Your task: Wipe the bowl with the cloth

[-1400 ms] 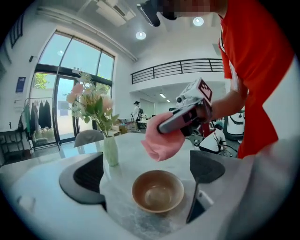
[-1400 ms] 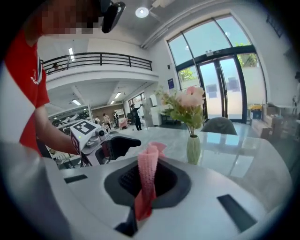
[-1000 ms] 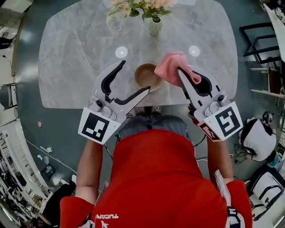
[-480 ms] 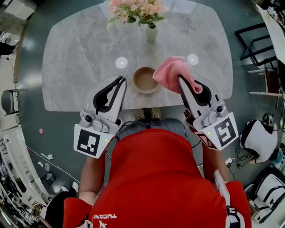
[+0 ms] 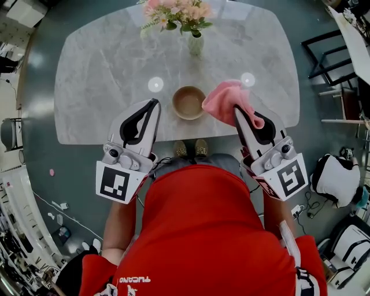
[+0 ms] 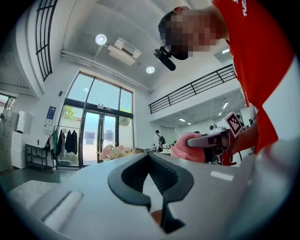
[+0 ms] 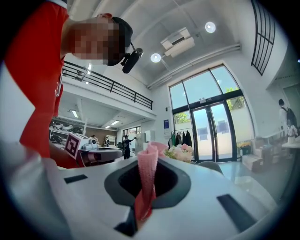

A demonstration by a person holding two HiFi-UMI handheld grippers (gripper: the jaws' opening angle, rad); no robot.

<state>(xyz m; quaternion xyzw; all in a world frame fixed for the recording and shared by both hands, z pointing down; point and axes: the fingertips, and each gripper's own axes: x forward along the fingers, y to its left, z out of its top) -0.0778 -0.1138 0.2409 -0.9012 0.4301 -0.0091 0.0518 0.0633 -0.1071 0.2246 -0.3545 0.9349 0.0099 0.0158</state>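
**Head view.** The small round brown bowl (image 5: 188, 103) stands on the pale grey marble table (image 5: 104, 69), close to the edge nearest the person. The crumpled pink cloth (image 5: 226, 98) bulges just to the right of the bowl, its fold reaching the bowl's right rim. Whether the two touch I cannot tell. The right gripper (image 5: 236, 108) is clamped on the cloth, and its body slants away from the bowl, back and to the right toward the person. The left gripper (image 5: 155, 103) lies to the left of the bowl, its tips just beside the left rim. So the bowl sits between the two tools. The wiping move should go leftward from the cloth into the bowl, and the right hand is the one to make it. A vase of pink flowers (image 5: 176, 11) stands beyond the bowl.

**Left gripper view.** The left gripper (image 6: 151, 157) has just closed its jaws, and they meet with nothing between them. It points roughly level. The cloth (image 6: 185, 146) shows off to its right.

**Right gripper view.** The right gripper (image 7: 148, 164) also points roughly level. A twisted rope of the cloth (image 7: 146, 180) is pinched along its jaws, and the free end stands out past the tips, ready to meet the bowl first.
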